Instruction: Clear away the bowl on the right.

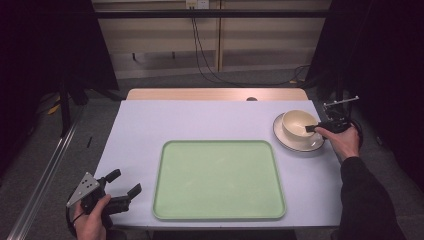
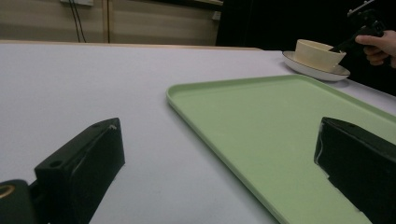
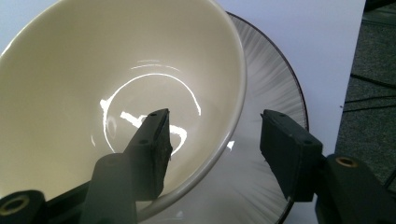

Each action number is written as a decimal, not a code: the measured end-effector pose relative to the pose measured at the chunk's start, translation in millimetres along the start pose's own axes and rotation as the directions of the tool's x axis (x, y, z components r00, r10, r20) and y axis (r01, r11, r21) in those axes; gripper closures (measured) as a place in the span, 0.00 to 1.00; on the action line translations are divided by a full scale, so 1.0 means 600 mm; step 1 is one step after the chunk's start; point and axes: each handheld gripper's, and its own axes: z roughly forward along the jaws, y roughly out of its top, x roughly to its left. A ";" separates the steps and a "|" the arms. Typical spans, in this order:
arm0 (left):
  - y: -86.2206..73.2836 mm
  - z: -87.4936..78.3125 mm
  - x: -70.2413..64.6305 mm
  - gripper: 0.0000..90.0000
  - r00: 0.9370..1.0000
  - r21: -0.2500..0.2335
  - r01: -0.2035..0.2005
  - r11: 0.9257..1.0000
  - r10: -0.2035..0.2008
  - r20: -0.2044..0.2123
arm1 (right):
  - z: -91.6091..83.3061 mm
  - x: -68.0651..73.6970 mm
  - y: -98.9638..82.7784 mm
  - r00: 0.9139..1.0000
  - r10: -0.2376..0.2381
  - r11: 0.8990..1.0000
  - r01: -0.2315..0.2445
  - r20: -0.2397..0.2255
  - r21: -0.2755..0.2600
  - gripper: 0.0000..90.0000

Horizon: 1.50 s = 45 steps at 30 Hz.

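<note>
High view, bowl: the cream bowl (image 1: pixel 298 123) stands in a plate (image 1: pixel 285 140) at the far right of the worktop (image 1: pixel 200 120), just beyond the tray's far right corner, so the person's right hand can reach it from that edge.
High view, right tool: the right tool (image 1: pixel 311 128) is at the bowl's near right rim, angled in from the side, which looks like the way to take the wall rather than the whole bowl.
High view, tray: the green tray (image 1: pixel 219 179) lies bare in the middle of the worktop, probably the place meant for the crockery.
High view, left tool: the left tool (image 1: pixel 126 183) rests low by the worktop's near left corner, well apart from the bowl, seemingly parked while the other hand works.
Left gripper view, left tool: its jaws stand wide, released, with nothing between them but worktop and the tray (image 2: pixel 280 126) edge; bowl (image 2: pixel 319 53) and plate (image 2: pixel 317 71) sit far off.
Right gripper view, right tool: the right tool (image 3: pixel 212 135) straddles the bowl (image 3: pixel 93 70) wall, one jaw inside, one outside over the plate (image 3: pixel 271 79).
Right gripper view, grip: gaps show on both sides of the rim, so the jaws are partly closed but not yet clenched on it; the bowl sits unlifted.
</note>
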 end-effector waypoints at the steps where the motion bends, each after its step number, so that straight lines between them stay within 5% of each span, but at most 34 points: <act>1: 0.000 0.000 0.000 0.02 1.000 -0.001 -0.002 1.000 0.002 0.002 | 0.002 0.000 0.001 1.000 -0.011 1.000 0.011 0.002 0.004 0.50; 8: 0.000 -0.001 0.000 0.02 1.000 -0.005 0.000 1.000 0.000 -0.001 | 0.011 0.009 0.006 1.000 -0.025 0.999 0.025 -0.010 0.046 0.66; 13: 0.000 -0.001 0.000 0.02 1.000 -0.006 -0.001 1.000 0.001 -0.004 | 0.012 0.011 0.009 0.999 -0.019 0.998 0.016 0.033 0.067 0.79; 19: 0.000 -0.001 0.000 0.02 1.000 -0.005 -0.001 1.000 0.001 -0.001 | 0.015 0.009 0.009 0.999 0.039 0.995 -0.039 0.005 0.092 0.90; 45: 0.000 -0.001 0.000 0.02 1.000 -0.005 0.000 1.000 0.000 0.000 | 0.012 -0.006 0.006 0.989 0.139 0.989 -0.136 -0.054 0.050 0.94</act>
